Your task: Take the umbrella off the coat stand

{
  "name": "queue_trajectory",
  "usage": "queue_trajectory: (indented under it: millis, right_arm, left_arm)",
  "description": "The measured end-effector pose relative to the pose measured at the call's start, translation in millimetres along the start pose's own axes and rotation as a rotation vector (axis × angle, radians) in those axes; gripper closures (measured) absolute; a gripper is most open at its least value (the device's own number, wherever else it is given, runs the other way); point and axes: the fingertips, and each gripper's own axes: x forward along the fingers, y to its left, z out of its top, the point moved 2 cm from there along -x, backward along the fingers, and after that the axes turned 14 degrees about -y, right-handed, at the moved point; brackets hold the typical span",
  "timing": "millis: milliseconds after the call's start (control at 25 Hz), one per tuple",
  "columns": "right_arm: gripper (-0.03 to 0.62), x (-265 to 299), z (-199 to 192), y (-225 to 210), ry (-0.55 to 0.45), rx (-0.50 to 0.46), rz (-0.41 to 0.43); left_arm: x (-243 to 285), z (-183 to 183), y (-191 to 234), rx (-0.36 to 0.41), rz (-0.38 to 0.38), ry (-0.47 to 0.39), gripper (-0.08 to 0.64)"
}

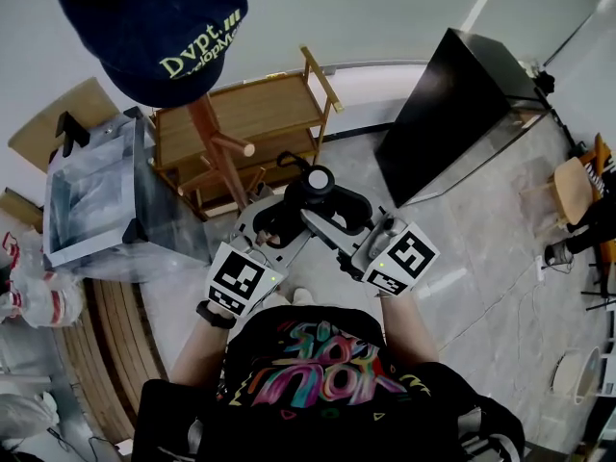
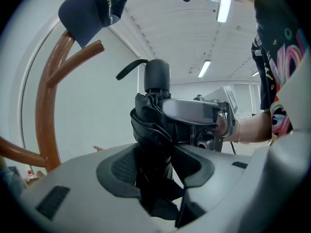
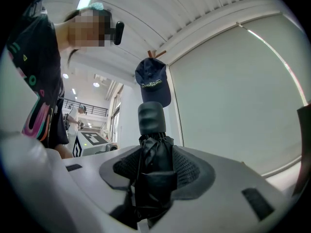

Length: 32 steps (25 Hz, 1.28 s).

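A folded black umbrella (image 1: 325,196) is clear of the brown wooden coat stand (image 1: 218,154), held in front of the person between both grippers. My left gripper (image 1: 274,223) is shut on its bunched fabric (image 2: 150,130), with the stubby handle (image 2: 157,75) and wrist strap pointing up. My right gripper (image 1: 332,227) is shut on the umbrella (image 3: 153,154) from the other side and shows in the left gripper view as a grey jaw (image 2: 192,111). A navy cap (image 1: 154,22) hangs on the stand's top peg (image 2: 82,52).
A low wooden shelf unit (image 1: 260,109) stands behind the stand. A clear plastic box (image 1: 96,195) sits at the left and a black panel (image 1: 443,104) leans at the right. A chair (image 1: 574,189) and cables lie at the far right.
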Motion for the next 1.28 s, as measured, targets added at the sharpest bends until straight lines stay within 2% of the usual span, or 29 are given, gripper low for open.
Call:
queue_trajectory:
  millis: [560, 1280]
  right_arm:
    - [0.385, -47, 4, -22, 0.016, -0.044, -0.11]
    - [0.385, -58, -8, -29, 0.04, -0.042, -0.126]
  left_arm:
    - [40, -15, -32, -0.038, -0.111, 0.01, 0.348]
    - [47, -31, -37, -0.058, -0.123, 0.026, 0.348]
